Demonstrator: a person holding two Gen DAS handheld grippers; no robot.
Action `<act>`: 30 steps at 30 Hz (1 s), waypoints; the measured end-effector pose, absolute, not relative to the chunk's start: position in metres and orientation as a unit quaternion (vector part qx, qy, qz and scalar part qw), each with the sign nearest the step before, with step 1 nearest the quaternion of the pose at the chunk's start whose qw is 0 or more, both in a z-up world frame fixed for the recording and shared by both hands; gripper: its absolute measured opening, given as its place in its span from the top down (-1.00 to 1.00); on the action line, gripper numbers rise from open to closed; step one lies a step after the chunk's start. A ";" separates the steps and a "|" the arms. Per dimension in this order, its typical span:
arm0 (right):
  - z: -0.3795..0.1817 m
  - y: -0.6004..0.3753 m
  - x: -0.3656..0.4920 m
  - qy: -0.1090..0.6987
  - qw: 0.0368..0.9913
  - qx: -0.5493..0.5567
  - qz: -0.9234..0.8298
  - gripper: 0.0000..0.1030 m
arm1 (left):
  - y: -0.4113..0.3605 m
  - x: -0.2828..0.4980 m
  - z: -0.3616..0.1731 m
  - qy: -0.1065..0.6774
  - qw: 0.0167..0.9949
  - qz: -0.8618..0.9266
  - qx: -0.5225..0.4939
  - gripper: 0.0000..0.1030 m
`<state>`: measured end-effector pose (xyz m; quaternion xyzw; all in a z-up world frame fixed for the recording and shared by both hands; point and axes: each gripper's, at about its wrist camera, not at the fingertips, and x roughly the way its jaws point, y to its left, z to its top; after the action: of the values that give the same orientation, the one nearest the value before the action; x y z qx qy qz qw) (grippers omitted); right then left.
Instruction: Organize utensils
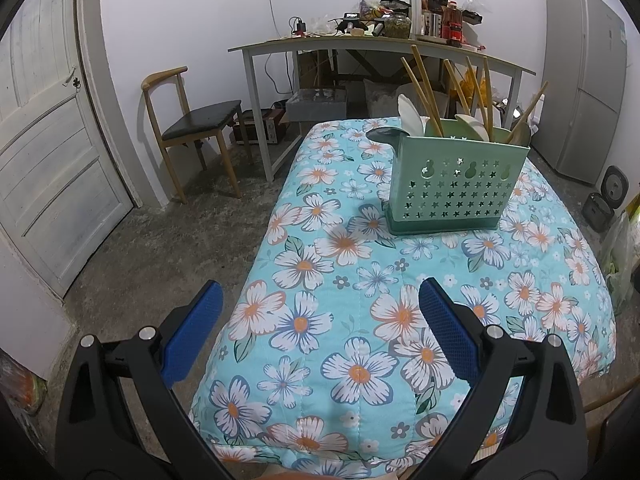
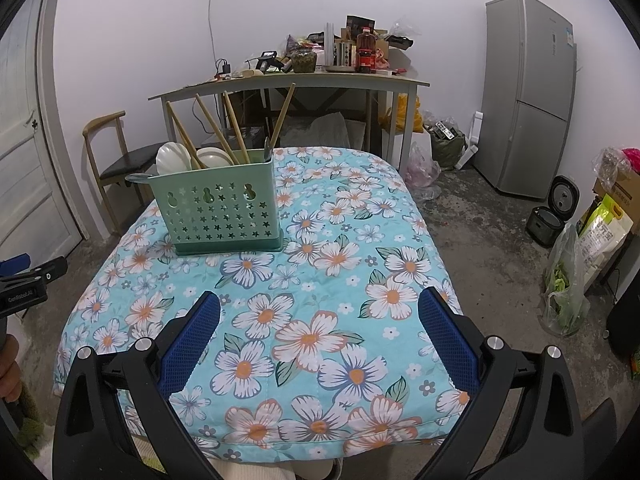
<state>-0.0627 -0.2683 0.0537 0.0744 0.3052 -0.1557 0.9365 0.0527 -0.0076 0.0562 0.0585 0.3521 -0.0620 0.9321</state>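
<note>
Your left tool (image 1: 320, 308) and right tool (image 2: 319, 312) both gape apart, holding nothing, above the floral-quilted bench (image 2: 320, 340); wooden chopsticks (image 2: 218, 128) stand in the green perforated plastic holder (image 2: 224, 216).

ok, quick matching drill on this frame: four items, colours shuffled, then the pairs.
Items:
1. utensil caddy
2. chopsticks
3. spoons
4. claw pads

Colours:
A. blue
B. white
C. green
D. tan wood

Pairs: 1-C, 2-D, 3-B, 4-A
</note>
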 end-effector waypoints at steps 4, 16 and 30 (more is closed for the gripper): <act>0.054 -0.267 -0.063 0.305 0.937 0.074 -0.155 -0.87 | -0.008 0.053 0.056 0.353 0.932 -0.062 0.058 -0.84; 0.054 -0.268 -0.063 0.305 0.937 0.074 -0.155 -0.87 | -0.007 0.053 0.056 0.353 0.932 -0.062 0.059 -0.84; 0.053 -0.267 -0.063 0.306 0.937 0.074 -0.153 -0.87 | -0.008 0.053 0.057 0.353 0.932 -0.062 0.058 -0.84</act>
<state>-0.0625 -0.2669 0.0533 0.0742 0.3058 -0.1533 0.9367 0.0533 -0.0076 0.0567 0.0581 0.3532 -0.0622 0.9317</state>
